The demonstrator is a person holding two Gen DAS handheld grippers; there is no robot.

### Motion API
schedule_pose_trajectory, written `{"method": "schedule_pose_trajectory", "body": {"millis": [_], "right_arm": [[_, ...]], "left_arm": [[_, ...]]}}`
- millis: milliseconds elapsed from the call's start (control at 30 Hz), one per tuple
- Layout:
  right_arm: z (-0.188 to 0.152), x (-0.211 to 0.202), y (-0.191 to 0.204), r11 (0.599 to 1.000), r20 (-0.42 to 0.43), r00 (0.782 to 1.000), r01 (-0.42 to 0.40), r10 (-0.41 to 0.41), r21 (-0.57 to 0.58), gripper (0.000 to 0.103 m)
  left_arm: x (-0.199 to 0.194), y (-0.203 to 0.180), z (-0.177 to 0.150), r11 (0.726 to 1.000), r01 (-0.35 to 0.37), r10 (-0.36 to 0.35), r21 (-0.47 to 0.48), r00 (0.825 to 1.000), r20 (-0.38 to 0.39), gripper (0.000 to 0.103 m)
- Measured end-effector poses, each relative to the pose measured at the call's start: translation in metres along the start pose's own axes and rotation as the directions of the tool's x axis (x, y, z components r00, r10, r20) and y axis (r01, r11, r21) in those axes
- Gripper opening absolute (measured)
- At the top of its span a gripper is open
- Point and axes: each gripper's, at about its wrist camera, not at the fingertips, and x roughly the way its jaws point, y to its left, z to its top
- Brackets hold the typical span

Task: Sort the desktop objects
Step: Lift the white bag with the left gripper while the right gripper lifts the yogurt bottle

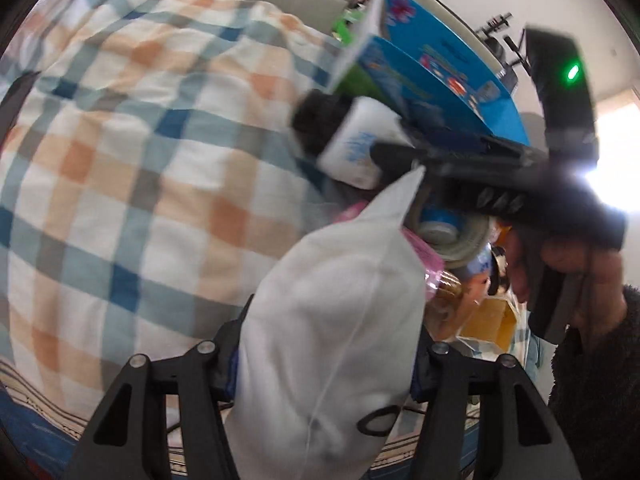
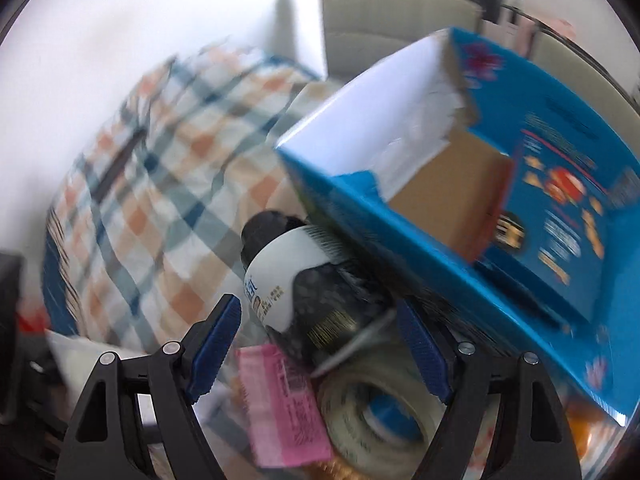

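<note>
Left gripper (image 1: 324, 344) jaws clamped on a white pouch (image 1: 332, 304). Right gripper (image 2: 320, 344) jaws released, straddling a black-and-white bottle (image 2: 296, 280). Blue box (image 2: 500, 208) at 2 o'clock, tape roll (image 2: 384, 412) at 6, on the checked counter (image 2: 160, 184).

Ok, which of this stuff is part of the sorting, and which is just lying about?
Part of the job:
- white pouch, clamped in the left gripper
- black-and-white bottle
- tape roll
- pink packet
- blue box

Just there:
- checked cloth
- grey chair
</note>
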Motion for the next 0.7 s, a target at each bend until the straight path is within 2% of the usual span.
{"method": "schedule_pose_trajectory", "body": {"millis": [67, 100, 200, 333, 400, 500, 667, 700], "right_arm": [[0.002, 0.016, 0.015, 0.993, -0.014, 0.996, 0.086, -0.087, -0.082, 0.091], [0.002, 0.02, 0.021, 0.99, -0.013, 0.995, 0.097, -0.099, -0.107, 0.094], [0.008, 0.032, 0.035, 0.983, -0.056, 0.993, 0.095, -0.105, -0.156, 0.096], [0.01, 0.025, 0.06, 0.969, -0.12, 0.993, -0.02, -0.01, -0.245, 0.094], [0.013, 0.019, 0.067, 0.961, -0.109, 0.994, -0.009, -0.022, -0.276, 0.094], [0.024, 0.028, 0.071, 0.966, -0.114, 0.993, 0.009, -0.04, -0.257, 0.095], [0.031, 0.069, 0.074, 0.952, -0.159, 0.976, 0.1, -0.151, -0.288, 0.094], [0.03, 0.075, 0.075, 0.946, -0.155, 0.972, 0.123, -0.176, -0.3, 0.086]], "left_arm": [[-0.004, 0.012, 0.001, 1.0, -0.009, 0.01, -0.028, 1.0, 0.014, 0.06], [-0.005, 0.017, 0.001, 0.999, -0.012, 0.013, -0.041, 1.0, 0.021, 0.06], [-0.008, 0.026, 0.001, 0.997, -0.01, 0.012, -0.07, 0.999, 0.033, 0.06], [-0.014, 0.028, -0.001, 0.997, -0.012, 0.015, -0.078, 0.999, 0.05, 0.06], [-0.015, 0.029, -0.003, 0.996, -0.015, 0.019, -0.083, 0.998, 0.053, 0.06], [-0.014, 0.032, -0.004, 0.995, -0.022, 0.027, -0.093, 0.998, 0.053, 0.06], [-0.019, 0.024, -0.007, 0.995, -0.05, 0.056, -0.091, 0.996, 0.065, 0.06], [-0.021, 0.021, -0.007, 0.994, -0.067, 0.073, -0.083, 0.995, 0.073, 0.06]]}}
